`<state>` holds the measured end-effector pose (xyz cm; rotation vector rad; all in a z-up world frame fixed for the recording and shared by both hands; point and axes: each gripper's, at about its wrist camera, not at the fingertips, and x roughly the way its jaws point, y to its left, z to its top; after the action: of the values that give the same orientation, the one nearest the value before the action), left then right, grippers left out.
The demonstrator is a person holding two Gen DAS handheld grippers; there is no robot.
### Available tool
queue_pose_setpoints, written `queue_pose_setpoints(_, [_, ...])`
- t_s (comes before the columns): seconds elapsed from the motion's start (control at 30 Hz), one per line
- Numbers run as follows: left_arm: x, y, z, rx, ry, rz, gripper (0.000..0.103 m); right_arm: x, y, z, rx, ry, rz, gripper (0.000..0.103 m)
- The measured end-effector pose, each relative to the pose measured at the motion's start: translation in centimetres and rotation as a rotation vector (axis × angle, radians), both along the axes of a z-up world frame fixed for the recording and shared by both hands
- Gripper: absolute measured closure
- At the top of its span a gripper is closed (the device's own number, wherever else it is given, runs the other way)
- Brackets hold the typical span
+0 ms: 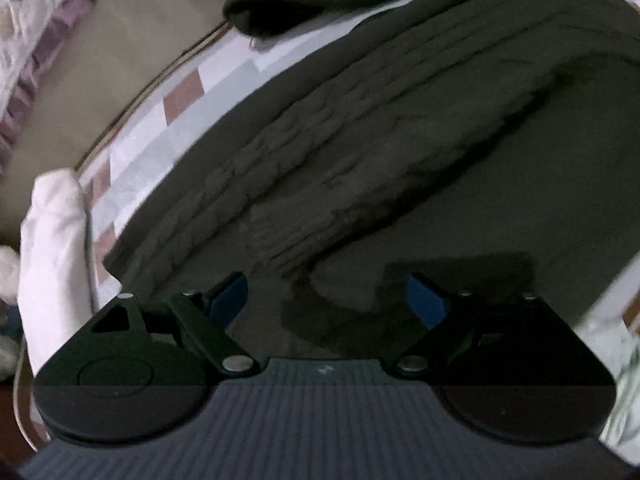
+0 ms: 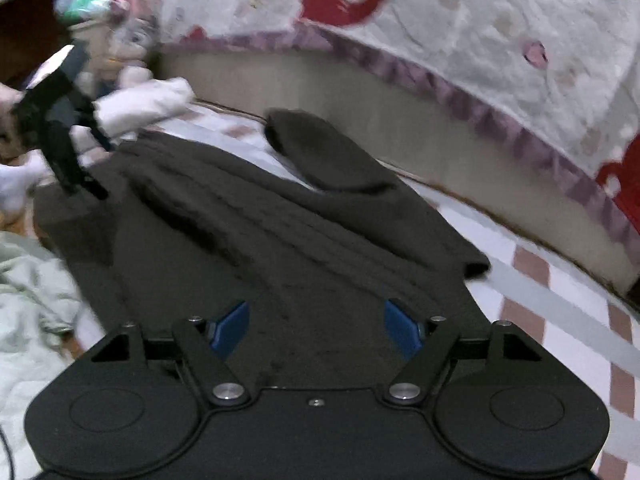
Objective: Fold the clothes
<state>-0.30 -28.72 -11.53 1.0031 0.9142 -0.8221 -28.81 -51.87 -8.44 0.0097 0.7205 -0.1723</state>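
The dark olive cable-knit sweater lies spread flat over the checked white, grey and brown cloth surface, one sleeve reaching toward its far edge. My left gripper hovers over the knit, fingers spread, holding nothing. My right gripper is likewise wide apart above the sweater. Only the right view shows the crumpled pale green garment and white quilt with red print.
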Motion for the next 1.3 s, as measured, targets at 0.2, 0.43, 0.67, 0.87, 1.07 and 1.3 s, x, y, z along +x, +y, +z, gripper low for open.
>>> queue_pose_setpoints(0.2, [1.3, -2.4, -2.0, 0.087, -0.044, 0.001, 0.015, 1.9, -1.0, -2.7, 0.063, -0.013, -0.075, 0.025])
queue_pose_setpoints(0.43, [-0.7, -5.8, -2.9, 0.139, -0.107, -0.087, 0.068, 2.7, -1.2, -5.7, 0.178, 0.066, 0.058, 0.025])
queue_pose_setpoints(0.67, [-0.2, -9.3, -2.1, 0.062, -0.284, 0.038, 0.094, 2.6, -2.1, -7.1, 0.338, 0.068, 0.114, 0.024])
queue_pose_setpoints(0.87, [2.0, -10.4, -1.1, -0.125, -0.518, 0.251, 0.093, 2.7, -3.3, -7.6, 0.444, 0.058, 0.09, 0.024])
queue_pose_setpoints(1.07, [5.4, -5.0, 0.6, -0.425, -0.104, 0.782, 0.045, 3.0, -4.7, -8.1, 0.527, 0.028, 0.046, 0.024])
queue_pose_setpoints(1.3, [4.5, 3.1, -1.5, -0.531, 0.005, 0.87, 0.035, 3.1, -3.8, -8.0, 0.476, 0.038, 0.066, 0.023])
